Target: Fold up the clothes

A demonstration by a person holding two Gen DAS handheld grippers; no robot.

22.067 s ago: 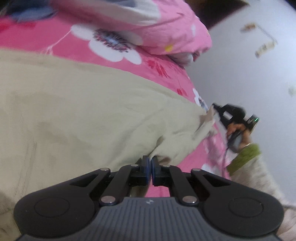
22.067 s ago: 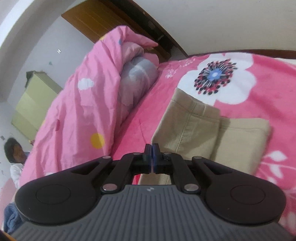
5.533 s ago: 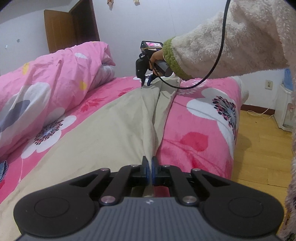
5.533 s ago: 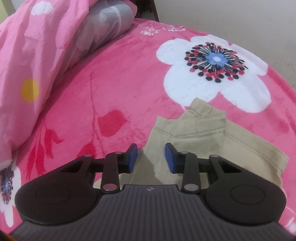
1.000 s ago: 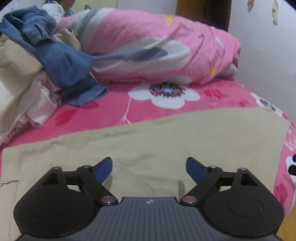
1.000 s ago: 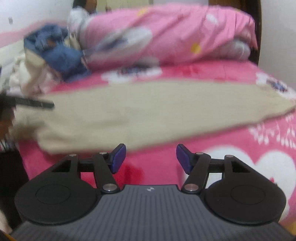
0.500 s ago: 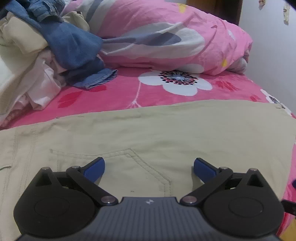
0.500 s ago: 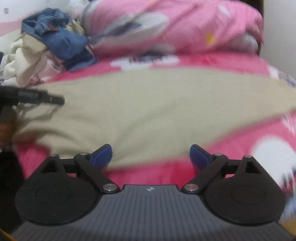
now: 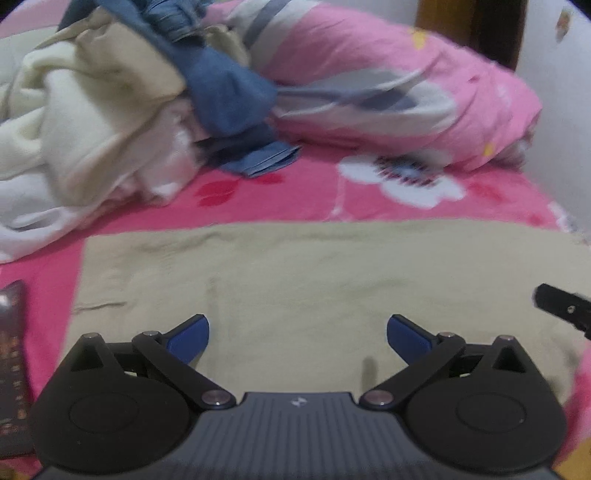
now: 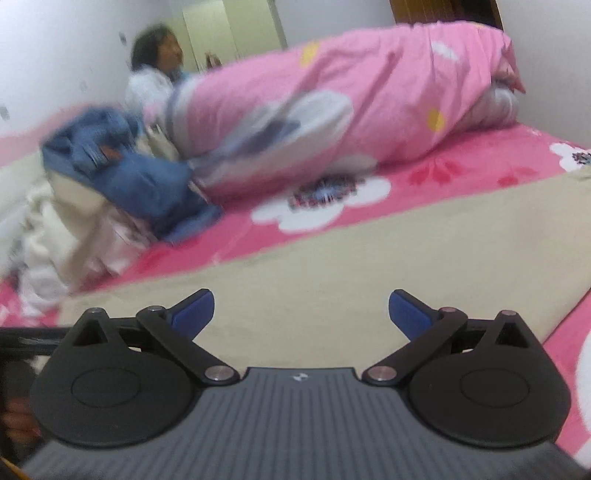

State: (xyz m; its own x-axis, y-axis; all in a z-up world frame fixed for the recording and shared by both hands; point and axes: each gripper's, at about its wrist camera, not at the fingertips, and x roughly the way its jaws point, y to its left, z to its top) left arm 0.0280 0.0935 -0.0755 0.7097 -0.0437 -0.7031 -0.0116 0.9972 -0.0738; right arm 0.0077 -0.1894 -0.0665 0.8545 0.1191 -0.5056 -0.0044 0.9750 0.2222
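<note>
- The bed [image 9: 295, 201] has a bright pink cover with white flowers
- A rolled pink quilt [image 10: 369, 96] lies along its far side
- White walls [image 10: 55, 44] stand behind; a brown wooden door [image 9: 469, 29] is in the corner
- A pale green wardrobe [image 10: 229, 33] stands by the far wall
- A person [image 10: 155, 62] sits behind the quilt

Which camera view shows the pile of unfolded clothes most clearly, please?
The left wrist view. There the pile of clothes fills the upper left, with cream and blue fabrics easy to tell apart. In the right wrist view the same pile sits at the left edge, smaller and more blurred.
</note>
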